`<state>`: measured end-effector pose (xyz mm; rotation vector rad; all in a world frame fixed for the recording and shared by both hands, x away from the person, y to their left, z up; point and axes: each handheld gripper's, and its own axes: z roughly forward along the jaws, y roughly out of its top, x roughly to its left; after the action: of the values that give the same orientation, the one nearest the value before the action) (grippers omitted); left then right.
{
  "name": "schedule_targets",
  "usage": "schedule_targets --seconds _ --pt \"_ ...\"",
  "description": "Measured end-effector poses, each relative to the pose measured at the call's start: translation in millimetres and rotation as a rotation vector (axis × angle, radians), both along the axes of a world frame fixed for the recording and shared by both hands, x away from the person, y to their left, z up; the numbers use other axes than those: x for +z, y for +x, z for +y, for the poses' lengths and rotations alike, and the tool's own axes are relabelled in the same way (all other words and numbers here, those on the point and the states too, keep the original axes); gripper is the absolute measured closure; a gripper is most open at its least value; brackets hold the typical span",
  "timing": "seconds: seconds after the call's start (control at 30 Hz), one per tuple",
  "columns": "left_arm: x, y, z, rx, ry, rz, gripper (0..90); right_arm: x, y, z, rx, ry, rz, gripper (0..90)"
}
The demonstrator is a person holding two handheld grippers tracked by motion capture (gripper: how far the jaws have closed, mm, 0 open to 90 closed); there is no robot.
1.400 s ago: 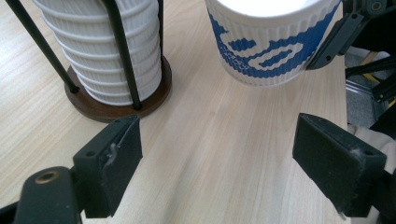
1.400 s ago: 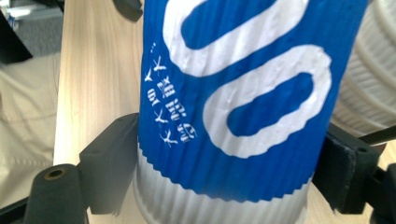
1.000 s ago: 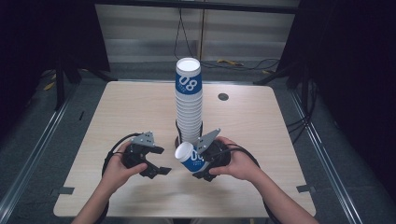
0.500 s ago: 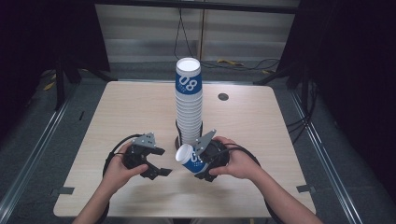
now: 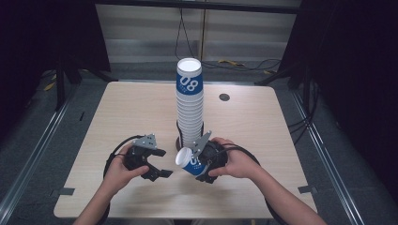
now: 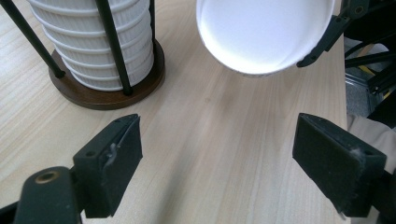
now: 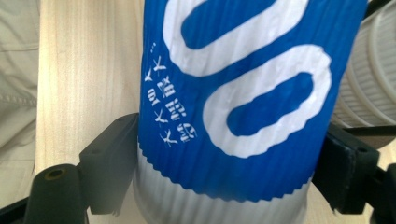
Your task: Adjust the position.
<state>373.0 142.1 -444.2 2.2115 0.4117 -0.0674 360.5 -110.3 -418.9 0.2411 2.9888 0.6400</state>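
A light, easily crushed paper cup (image 5: 189, 161), best taken gently around its ribbed sleeve, is clamped by the right gripper (image 5: 202, 159) at six o'clock of the cup stack (image 5: 189, 110), while the left gripper (image 5: 157, 165) is held open.

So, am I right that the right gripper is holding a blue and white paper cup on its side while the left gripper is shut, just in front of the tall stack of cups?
Not quite: the left gripper is open, its jaws wide apart with nothing between them, as the left gripper view shows. The rest holds: the right gripper is shut on the blue and white paper cup, tipped sideways, in front of the tall stack of cups.
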Motion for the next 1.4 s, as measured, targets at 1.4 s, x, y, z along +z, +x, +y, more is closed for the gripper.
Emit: schedule_targets --seconds 1.4 --pt "0.1 -2.4 -1.4 -0.032 -0.003 0.005 15.7 -2.8 4.1 10.6 0.049 -0.123 0.040 17.5"
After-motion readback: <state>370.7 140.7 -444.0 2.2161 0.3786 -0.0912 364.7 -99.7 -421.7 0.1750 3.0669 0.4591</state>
